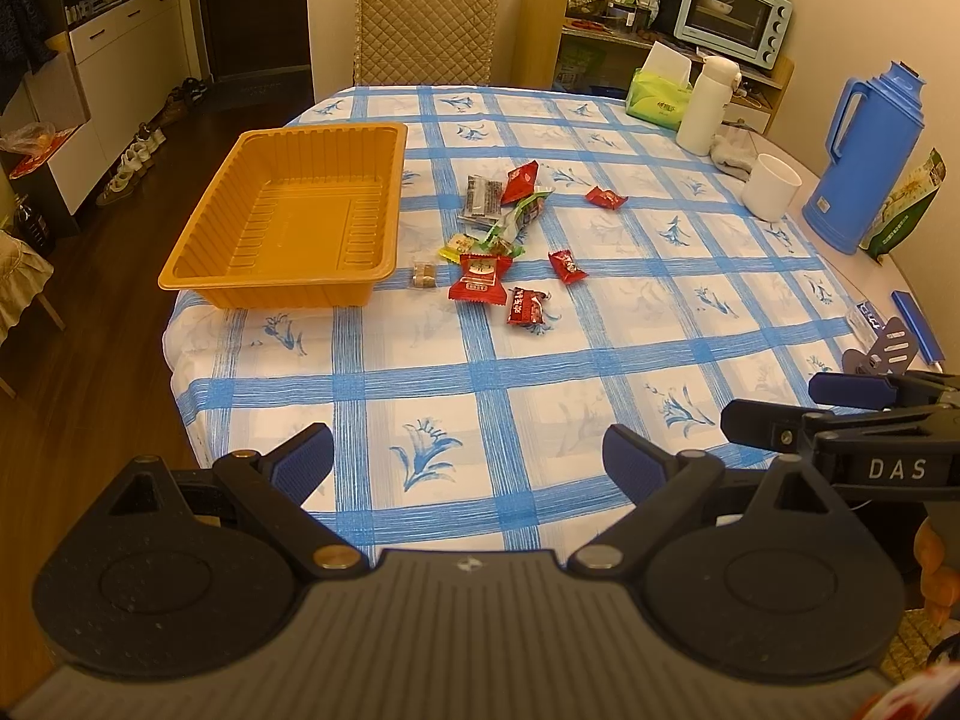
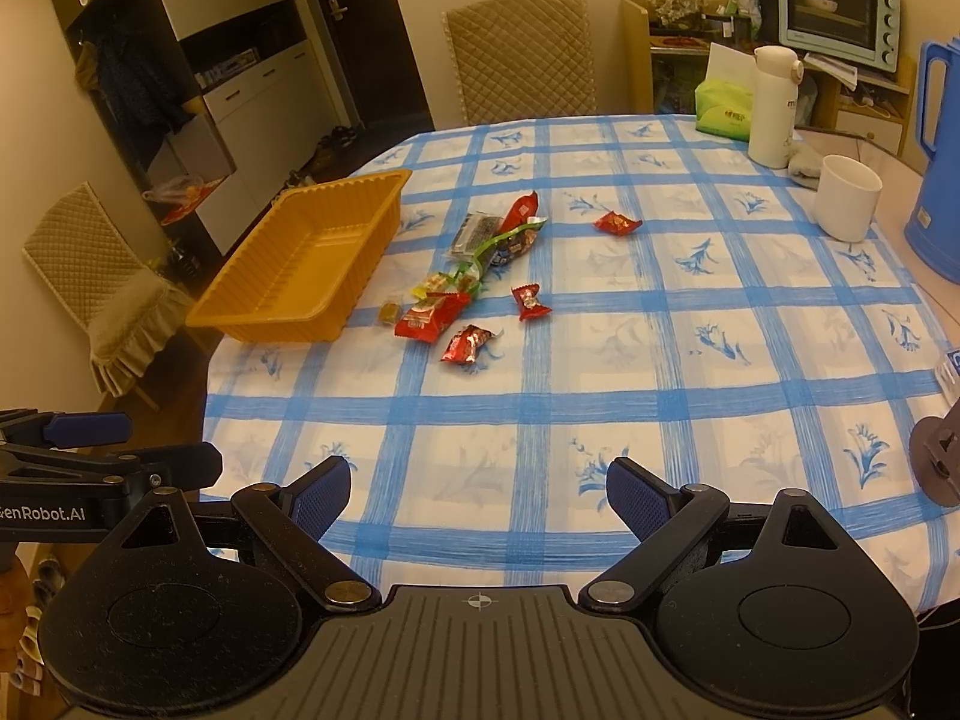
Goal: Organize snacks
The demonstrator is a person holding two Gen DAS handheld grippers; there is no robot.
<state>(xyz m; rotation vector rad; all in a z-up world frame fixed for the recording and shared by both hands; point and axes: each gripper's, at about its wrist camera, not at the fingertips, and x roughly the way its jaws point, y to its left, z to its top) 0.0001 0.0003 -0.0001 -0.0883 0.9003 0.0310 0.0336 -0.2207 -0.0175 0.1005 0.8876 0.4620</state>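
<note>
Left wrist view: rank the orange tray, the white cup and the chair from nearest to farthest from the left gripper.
1. Orange tray, ahead on the left, empty.
2. White cup, far right, beside the blue jug.
3. Chair, beyond the table's far edge.

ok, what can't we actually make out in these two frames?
- Snack pile: wrappers overlap in both views, so no exact count; print too small to read.
- Blue thermos: cut off by the right wrist view's edge.
- Orange tray: near wall hides part of its floor in the right wrist view.
</note>
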